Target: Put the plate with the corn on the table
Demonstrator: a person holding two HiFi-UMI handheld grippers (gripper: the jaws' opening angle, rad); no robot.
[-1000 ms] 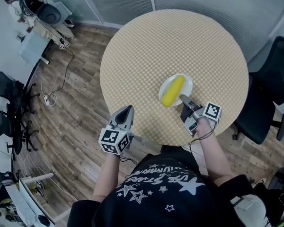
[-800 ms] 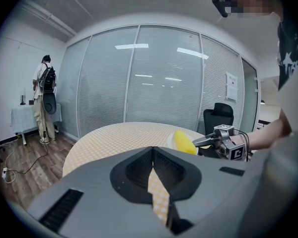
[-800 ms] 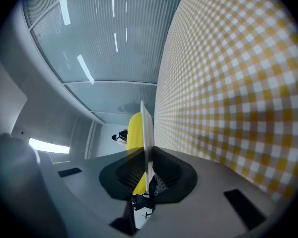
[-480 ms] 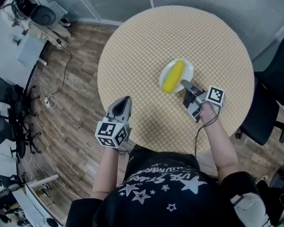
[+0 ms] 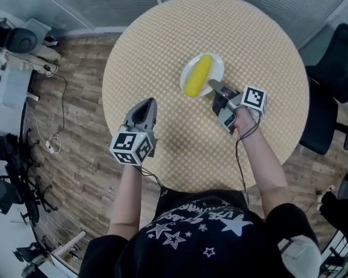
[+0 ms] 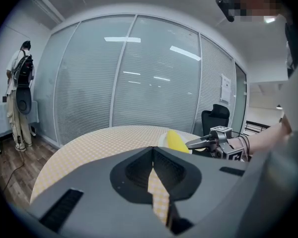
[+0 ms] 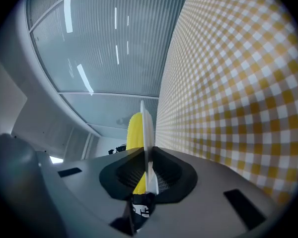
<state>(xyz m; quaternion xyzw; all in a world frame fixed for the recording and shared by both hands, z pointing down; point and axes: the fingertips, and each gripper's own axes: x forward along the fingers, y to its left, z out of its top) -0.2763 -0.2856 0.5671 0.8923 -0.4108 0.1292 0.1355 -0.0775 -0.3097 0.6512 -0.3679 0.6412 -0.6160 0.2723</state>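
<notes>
Head view: one white plate [image 5: 216, 68] carrying one corn cob [image 5: 198, 75] sits just above the middle of the round checked table [image 5: 162, 45]. The cob's long axis runs from lower left to upper right of the frame. The right gripper [image 5: 211, 86] is clamped on the plate's lower-right rim; in its own view the thin plate edge [image 7: 147, 128] stands between the jaws, with the cob [image 7: 134, 130] just left of it. The left gripper [image 5: 147, 104], jaws together and empty, hovers near the table's lower-left edge, well apart from the plate. Bare cloth surrounds the plate on all sides. A black chair [image 5: 330, 91] stands beyond the right edge.
</notes>
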